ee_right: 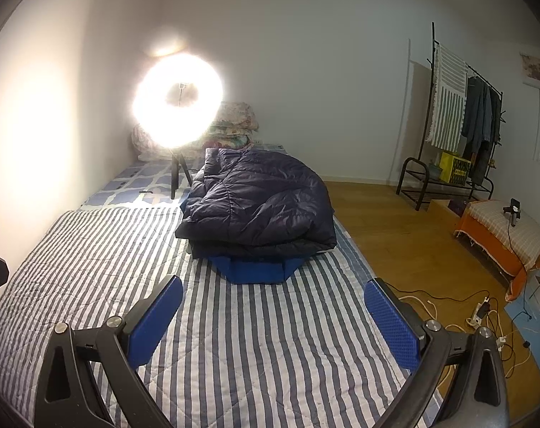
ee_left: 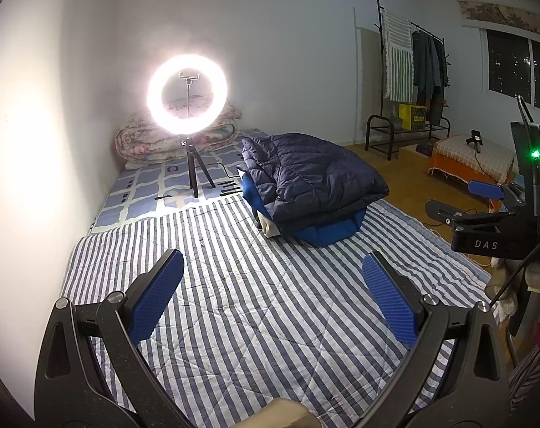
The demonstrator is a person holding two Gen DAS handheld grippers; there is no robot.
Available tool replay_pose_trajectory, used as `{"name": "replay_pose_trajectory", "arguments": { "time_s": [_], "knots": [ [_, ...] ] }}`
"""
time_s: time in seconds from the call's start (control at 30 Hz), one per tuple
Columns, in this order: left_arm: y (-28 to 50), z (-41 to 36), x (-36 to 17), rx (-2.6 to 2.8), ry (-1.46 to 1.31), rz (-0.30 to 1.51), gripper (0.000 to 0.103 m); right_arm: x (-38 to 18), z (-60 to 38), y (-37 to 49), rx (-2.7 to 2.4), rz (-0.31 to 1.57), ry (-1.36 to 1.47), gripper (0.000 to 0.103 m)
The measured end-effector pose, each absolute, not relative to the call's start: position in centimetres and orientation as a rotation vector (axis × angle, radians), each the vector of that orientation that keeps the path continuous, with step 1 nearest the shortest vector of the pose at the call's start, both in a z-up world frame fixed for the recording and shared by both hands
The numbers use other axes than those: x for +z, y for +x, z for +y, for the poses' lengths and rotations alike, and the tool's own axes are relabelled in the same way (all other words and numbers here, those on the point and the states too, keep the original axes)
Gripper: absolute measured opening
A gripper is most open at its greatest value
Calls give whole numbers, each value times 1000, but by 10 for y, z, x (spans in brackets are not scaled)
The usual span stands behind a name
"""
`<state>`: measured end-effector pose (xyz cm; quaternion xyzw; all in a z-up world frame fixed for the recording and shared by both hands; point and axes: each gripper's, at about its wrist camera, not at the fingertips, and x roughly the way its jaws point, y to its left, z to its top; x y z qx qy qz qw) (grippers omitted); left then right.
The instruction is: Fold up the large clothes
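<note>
Jacket stack (ee_right: 259,210) — well beyond both spread grippers' fingers (ee_right: 156,324).

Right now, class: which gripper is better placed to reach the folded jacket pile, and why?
Right, probably. The right gripper points straight at the navy jacket, open and empty. From the left gripper the jacket sits off to the right.

— The left gripper (ee_left: 273,271): black plastic arms, blue textured pads (ee_left: 156,296), silver screws.

— The right gripper (ee_right: 273,297) matches; seen from the left wrist, its black body reads "DAS", a green light above.
</note>
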<state>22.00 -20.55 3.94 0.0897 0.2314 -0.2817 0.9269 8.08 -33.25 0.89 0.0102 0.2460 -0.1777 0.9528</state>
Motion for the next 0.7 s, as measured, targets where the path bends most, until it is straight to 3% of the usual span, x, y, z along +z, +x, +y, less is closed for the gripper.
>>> {"name": "replay_pose_trajectory", "arguments": {
  "time_s": [0.7],
  "knots": [
    [220,-207,38,-580,184,479,102,5,-330,82,-367,511,18,103]
  ]
}}
